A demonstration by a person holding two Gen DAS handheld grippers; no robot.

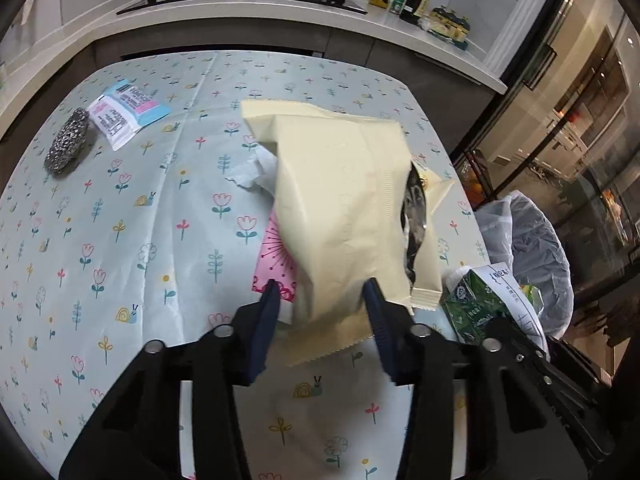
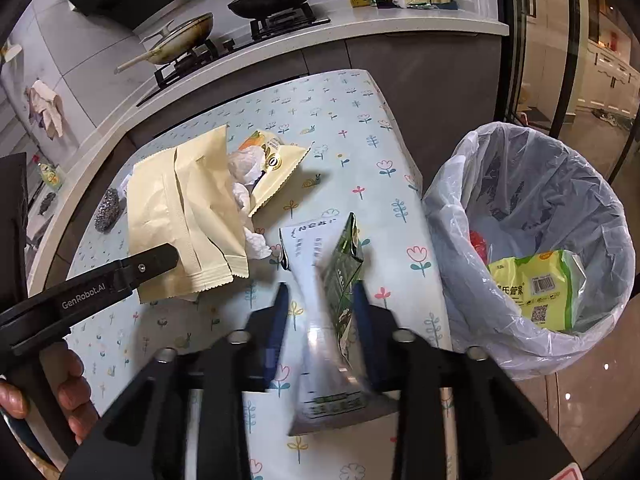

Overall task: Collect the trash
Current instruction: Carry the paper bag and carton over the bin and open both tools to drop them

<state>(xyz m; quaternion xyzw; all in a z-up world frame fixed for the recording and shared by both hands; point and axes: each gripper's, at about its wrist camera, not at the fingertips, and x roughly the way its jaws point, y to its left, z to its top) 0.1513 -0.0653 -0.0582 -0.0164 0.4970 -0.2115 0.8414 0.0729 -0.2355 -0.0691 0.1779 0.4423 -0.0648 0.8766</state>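
Lined bin (image 2: 460, 208) w/ green-yellow pkt (image 2: 536, 288) inside, beside table (image 2: 352, 120).

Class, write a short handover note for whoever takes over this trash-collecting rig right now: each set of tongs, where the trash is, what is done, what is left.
Left tongs: the cream wrapper sits between the fingers, lifted off the table; grip looks closed on it.
Right tongs: closed on the green-and-silver packet, beside the bin.
Bin: lined, right of the table; a yellow-green packet is already inside.
Left: drop both held items, then take the crumpled tissue, pink wrapper and blue-pink packet. The steel scourer may not be trash.
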